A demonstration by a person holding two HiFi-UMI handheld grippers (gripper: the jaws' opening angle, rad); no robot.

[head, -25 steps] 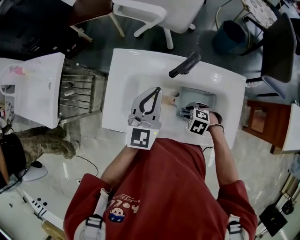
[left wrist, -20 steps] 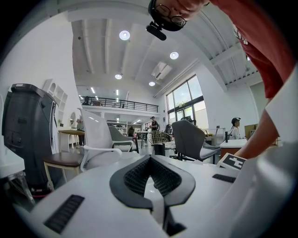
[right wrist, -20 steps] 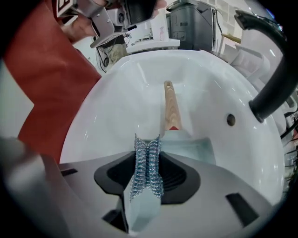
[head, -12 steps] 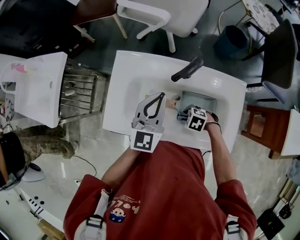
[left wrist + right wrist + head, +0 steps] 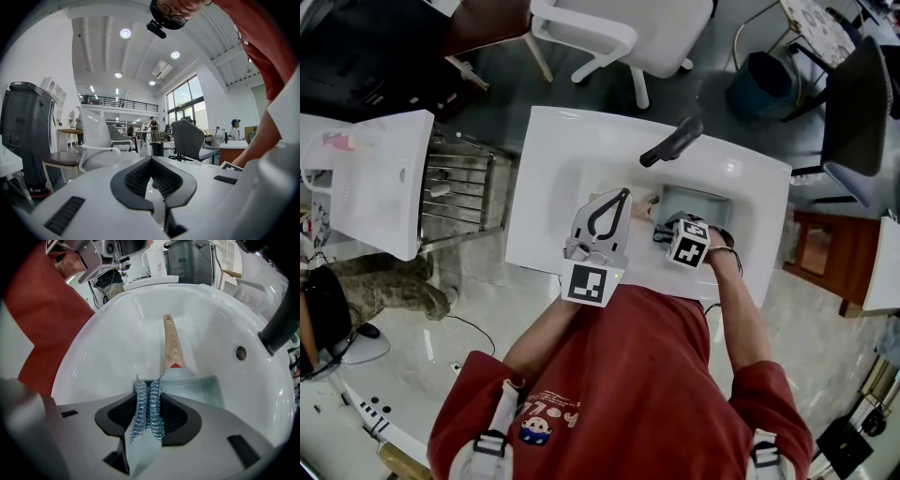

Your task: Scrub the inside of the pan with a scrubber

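— How is your left gripper set?
— Its jaws are closed tip to tip with nothing between them; it points away from you; your left forearm reaches straight forward behind it.
— And your right gripper?
— It is tipped downward; its jaws are clamped on the scrubber; your right hand grips it from behind, near the left gripper but apart from it.

White chair stands on grey floor.
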